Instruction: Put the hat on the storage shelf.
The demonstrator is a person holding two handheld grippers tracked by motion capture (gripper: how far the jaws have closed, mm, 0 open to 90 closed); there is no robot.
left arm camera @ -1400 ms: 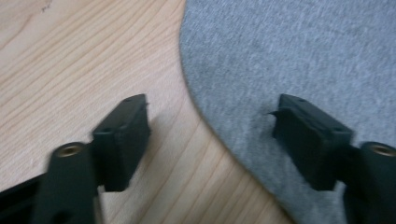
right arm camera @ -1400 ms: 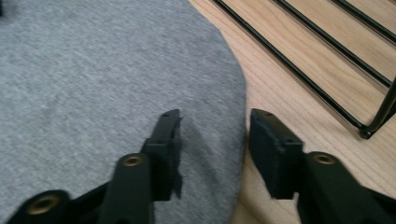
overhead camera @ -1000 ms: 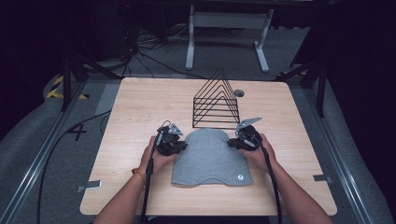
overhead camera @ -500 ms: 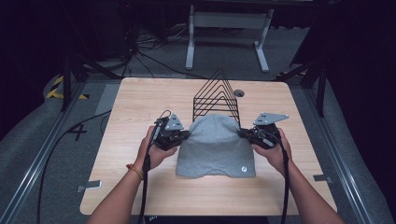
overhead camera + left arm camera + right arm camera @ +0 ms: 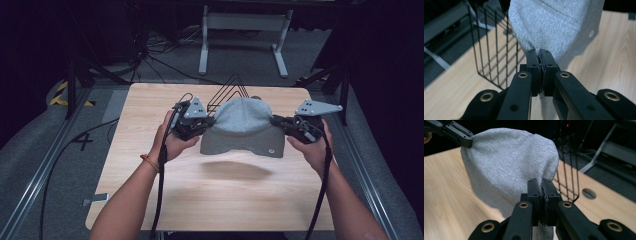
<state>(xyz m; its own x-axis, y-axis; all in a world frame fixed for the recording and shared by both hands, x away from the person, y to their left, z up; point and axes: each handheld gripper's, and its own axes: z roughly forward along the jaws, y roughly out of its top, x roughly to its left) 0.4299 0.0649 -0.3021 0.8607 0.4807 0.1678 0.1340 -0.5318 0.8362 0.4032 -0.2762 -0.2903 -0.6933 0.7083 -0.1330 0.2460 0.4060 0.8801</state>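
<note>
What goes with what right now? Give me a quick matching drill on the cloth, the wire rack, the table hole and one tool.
Things:
1. grey cloth
2. black wire rack
3. round hole in the table
4. left tool

States:
A. stands on the table behind the cloth
B. shut on the cloth's edge
C. hangs in the air above its shadow
D. lies in the tabletop beside the rack

Pairs: 1-C, 2-A, 3-D, 4-B
</note>
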